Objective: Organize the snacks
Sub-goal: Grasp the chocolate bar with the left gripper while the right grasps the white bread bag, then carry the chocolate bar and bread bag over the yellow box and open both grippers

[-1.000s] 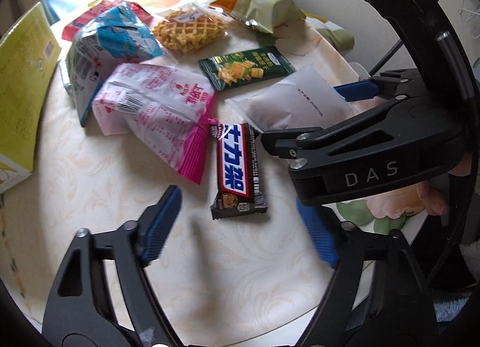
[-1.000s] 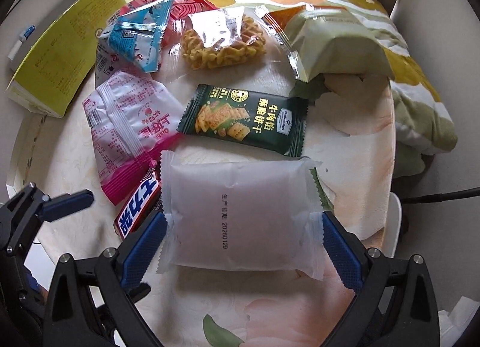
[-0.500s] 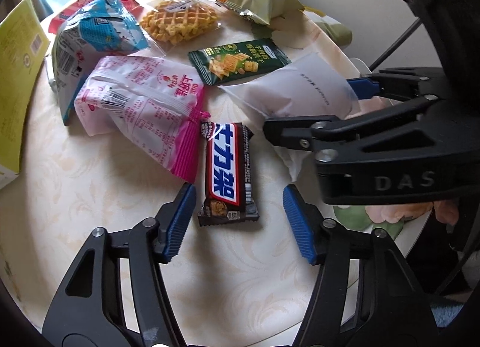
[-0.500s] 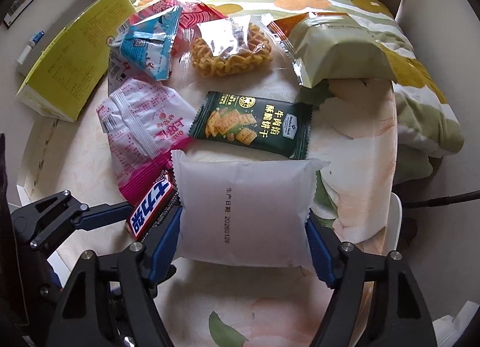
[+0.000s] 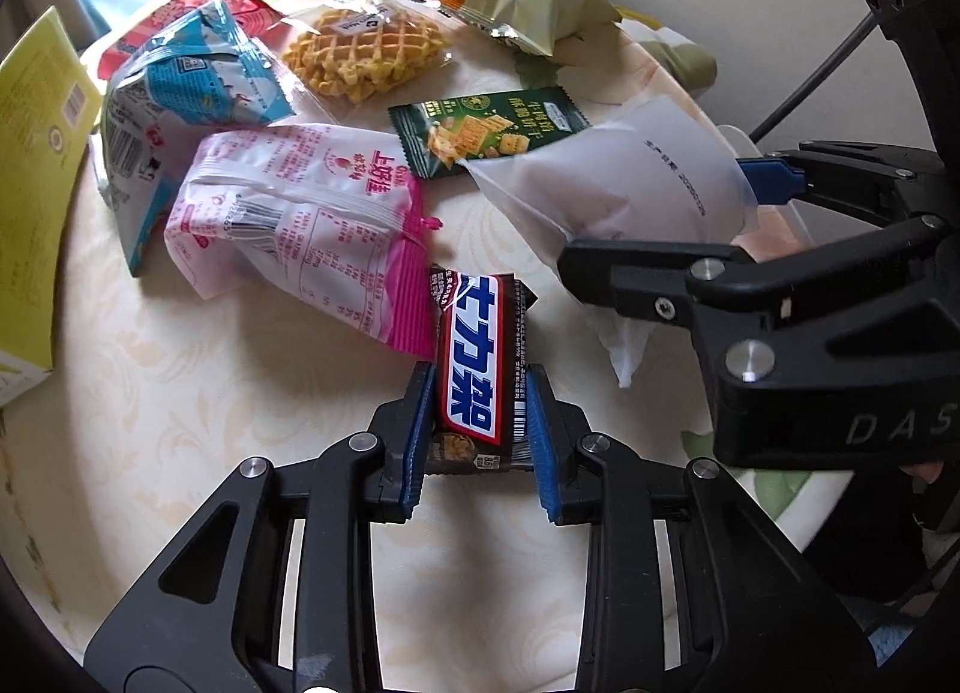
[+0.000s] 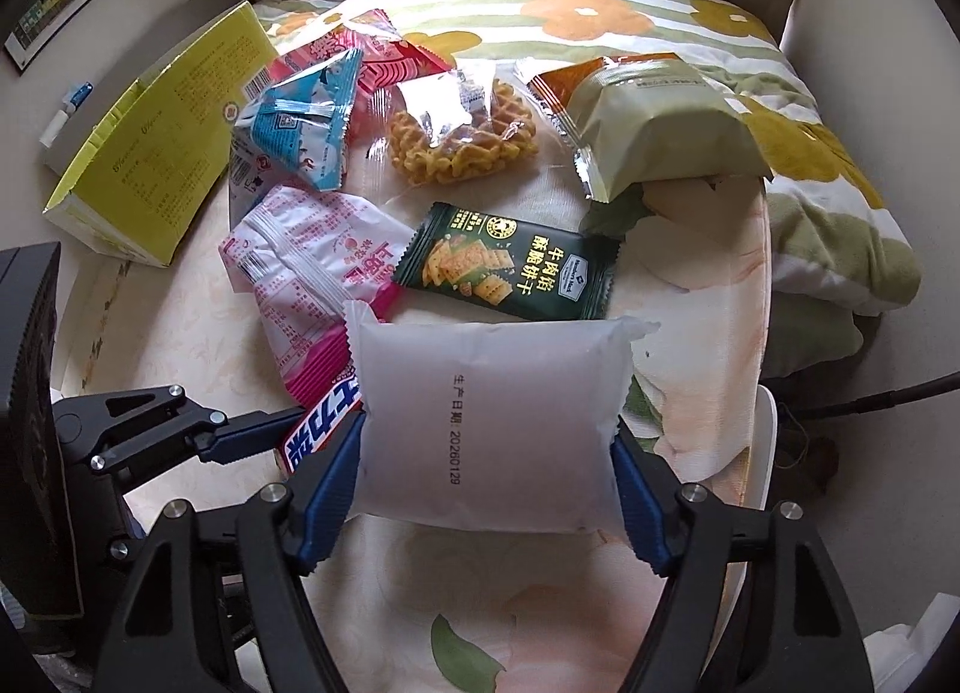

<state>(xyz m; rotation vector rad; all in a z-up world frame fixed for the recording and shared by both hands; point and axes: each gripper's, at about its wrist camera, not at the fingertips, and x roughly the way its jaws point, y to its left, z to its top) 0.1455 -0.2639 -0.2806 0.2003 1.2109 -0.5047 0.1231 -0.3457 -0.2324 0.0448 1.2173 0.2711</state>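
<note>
left gripper (image 5: 480,441) jaws clamp the chocolate bar (image 5: 477,369); right gripper (image 6: 486,489) jaws squeeze the white packet (image 6: 489,423).

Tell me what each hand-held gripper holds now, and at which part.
The left hand-held gripper clamps the chocolate bar across its near end. The right hand-held gripper squeezes the white pouch by its two side edges.

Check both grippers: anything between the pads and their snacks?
Nothing visible. The left gripper pads sit against the chocolate bar; the right gripper pads sit against the white packet. The pink packet lies beside the bar.
</note>
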